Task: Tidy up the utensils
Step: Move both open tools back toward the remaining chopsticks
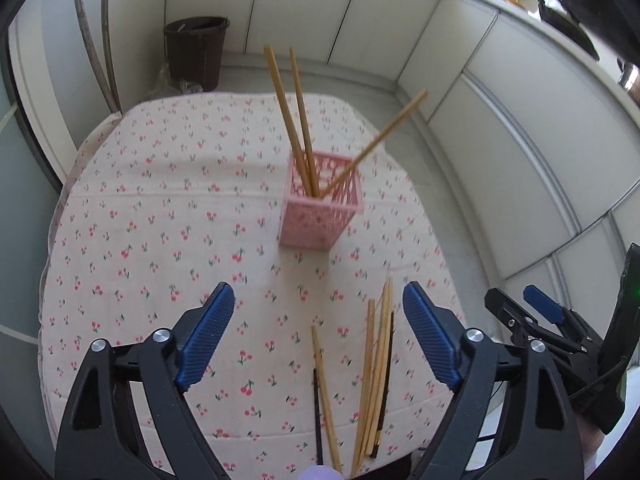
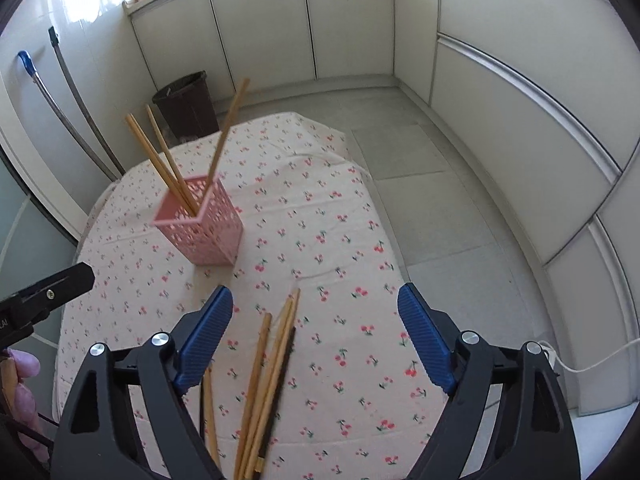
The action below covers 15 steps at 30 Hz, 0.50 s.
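Black left gripper (image 1: 318, 336), ribbed blue pads (image 1: 208, 336), silver screws

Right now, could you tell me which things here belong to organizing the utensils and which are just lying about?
Job: pink holder with three chopsticks; loose chopsticks on the tablecloth.
Lying about: brown bin, poles against the wall.

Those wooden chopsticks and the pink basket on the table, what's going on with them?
A person holding a two-finger gripper in each hand is tidying chopsticks into the pink perforated plastic basket on the cherry-print tablecloth. Three wooden chopsticks already stand in it. More loose wooden and dark chopsticks lie on the cloth nearer the person. The left gripper and the right gripper are both open and empty above that pile.
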Tool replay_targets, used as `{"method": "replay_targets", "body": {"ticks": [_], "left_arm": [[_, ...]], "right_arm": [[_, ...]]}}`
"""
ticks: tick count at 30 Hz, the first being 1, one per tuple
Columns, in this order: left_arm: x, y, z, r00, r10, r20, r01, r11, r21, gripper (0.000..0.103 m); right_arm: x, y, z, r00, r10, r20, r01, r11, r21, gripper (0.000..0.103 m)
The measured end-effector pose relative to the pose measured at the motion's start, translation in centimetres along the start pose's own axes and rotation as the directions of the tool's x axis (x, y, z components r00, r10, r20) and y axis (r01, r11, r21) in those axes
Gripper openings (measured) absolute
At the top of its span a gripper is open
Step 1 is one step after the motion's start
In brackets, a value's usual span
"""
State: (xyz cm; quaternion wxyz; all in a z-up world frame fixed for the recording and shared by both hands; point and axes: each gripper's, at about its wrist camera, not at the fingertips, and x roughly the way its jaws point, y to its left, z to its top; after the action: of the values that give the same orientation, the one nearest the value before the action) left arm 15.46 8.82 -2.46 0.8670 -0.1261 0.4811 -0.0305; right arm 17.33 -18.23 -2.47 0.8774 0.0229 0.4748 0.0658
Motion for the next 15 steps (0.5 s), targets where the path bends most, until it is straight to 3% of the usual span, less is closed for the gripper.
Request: {"method": "replay_targets", "body": {"ticks": [5, 10, 15], "left_arm": [[2.2, 0.3, -1.7, 0.995, 0.06, -0.077, -0.058, 0.998, 0.019, 0.086], [3.6, 0.9, -3.1, 0.986, 0.1, -0.134, -0.097, 0.995, 0.026, 0.09], [5.1, 0.9, -4.1, 0.974, 0.128, -0.187, -0.121, 0.992, 0.046, 0.091]], "right_arm": [[1.4, -2.1, -2.6, 0.994, -0.019, -0.11, 0.023, 0.999, 0.039, 0.086], [1.6, -3.6, -3.1, 0.989, 0.051, -0.142, -0.031, 0.989, 0.143, 0.087], [1.6, -4.0, -3.1, 0.987, 0.062, -0.147, -0.035, 0.983, 0.183, 0.087]]}}
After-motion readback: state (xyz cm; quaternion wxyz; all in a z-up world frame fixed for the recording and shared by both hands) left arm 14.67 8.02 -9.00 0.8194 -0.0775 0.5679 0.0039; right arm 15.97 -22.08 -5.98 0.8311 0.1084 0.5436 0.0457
